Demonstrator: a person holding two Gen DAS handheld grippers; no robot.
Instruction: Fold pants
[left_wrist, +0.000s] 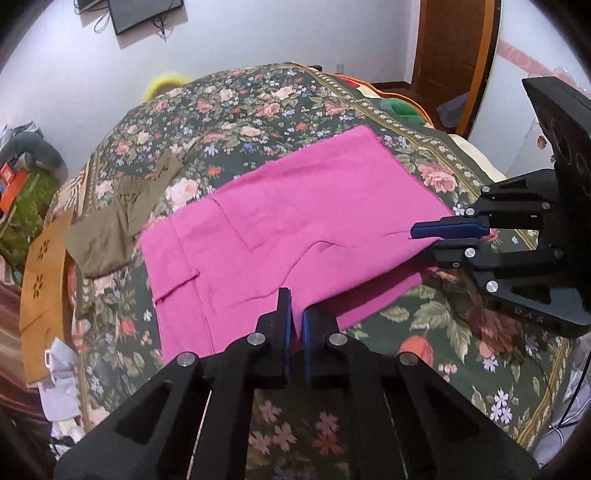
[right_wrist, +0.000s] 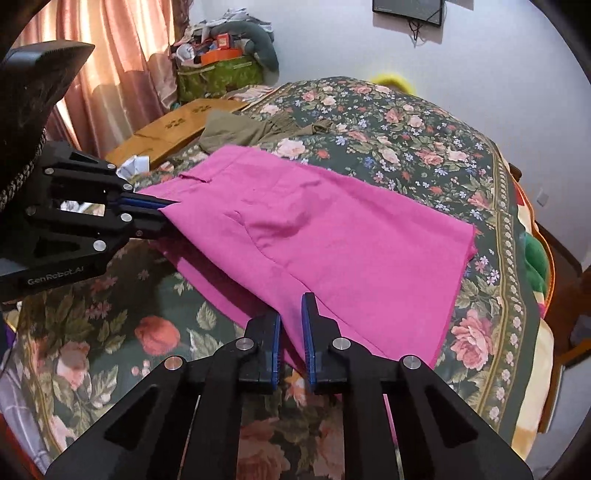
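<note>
Both black two-finger grippers, left (left_wrist: 296, 317) and right (right_wrist: 291, 325), clamped on bright pink fabric pants' (left_wrist: 295, 218) near edge over floral bedspread (left_wrist: 236, 110)

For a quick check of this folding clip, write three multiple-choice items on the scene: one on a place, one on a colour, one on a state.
1. Where does the crumpled olive-green garment lie?
A. on the floral bedspread, beside the pants
B. on top of the pants
C. on the floor

2. What colour are the cloth pants being folded?
A. yellow
B. bright pink
C. navy

3. How stands the left gripper?
A. wide open above the cloth
B. shut on the pants' near edge
C. shut on the olive garment

Answers: 1 A, it rests on the bedspread next to the pink cloth. 2 B, the fabric is plainly pink. 3 B, pink cloth sits between its blue pads.
</note>
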